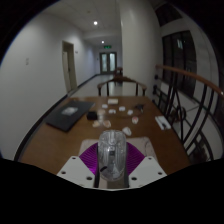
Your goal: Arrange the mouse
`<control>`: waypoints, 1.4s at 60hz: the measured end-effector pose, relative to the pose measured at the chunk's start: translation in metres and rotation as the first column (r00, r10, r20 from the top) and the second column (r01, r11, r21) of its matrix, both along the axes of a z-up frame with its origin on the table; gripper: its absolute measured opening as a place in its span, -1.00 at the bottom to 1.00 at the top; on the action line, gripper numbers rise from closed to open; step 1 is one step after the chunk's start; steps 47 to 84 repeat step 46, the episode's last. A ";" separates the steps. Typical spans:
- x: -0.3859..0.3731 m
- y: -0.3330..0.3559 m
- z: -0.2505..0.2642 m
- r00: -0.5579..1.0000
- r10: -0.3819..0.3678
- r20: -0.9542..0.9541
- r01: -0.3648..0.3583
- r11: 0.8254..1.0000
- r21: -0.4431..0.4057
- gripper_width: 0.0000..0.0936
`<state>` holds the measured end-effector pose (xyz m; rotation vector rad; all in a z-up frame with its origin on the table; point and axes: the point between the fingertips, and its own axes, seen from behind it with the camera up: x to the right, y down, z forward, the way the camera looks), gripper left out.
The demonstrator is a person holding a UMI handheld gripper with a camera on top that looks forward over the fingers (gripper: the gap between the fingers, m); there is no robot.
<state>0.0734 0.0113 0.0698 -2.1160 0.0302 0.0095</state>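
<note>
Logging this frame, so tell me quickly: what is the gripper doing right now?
Gripper: closed on the translucent grey computer mouse, both purple-padded fingers pressing it, above the brown wooden table.

One gripper sits at the bottom centre of the frame, with two fingers and two purple pads. Between the fingers is one pale, translucent thing, possibly the mouse. One wooden table fills the middle. On it, at mid-left, lies one dark laptop. Several small light items, roughly six, are scattered across the centre. One chair stands beyond. One double door is at upper centre.
</note>
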 end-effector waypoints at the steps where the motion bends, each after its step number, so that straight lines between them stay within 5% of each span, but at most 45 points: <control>1: 0.004 0.005 -0.010 1.000 0.003 -0.007 -0.003 1.000 -0.020 -0.29; 9: 0.009 -0.003 -0.072 0.999 -0.002 -0.033 -0.003 0.990 -0.143 -0.27; 21: 0.010 -0.011 -0.086 0.999 0.051 0.008 -0.048 0.980 -0.193 0.15; 27: 0.012 -0.029 -0.069 0.996 0.088 0.006 -0.086 0.982 -0.170 0.86; 38: 0.021 -0.100 -0.019 0.981 0.183 -0.058 -0.189 0.976 -0.110 0.83; 84: 0.050 -0.139 -0.007 0.983 0.171 -0.069 -0.177 0.979 -0.098 0.82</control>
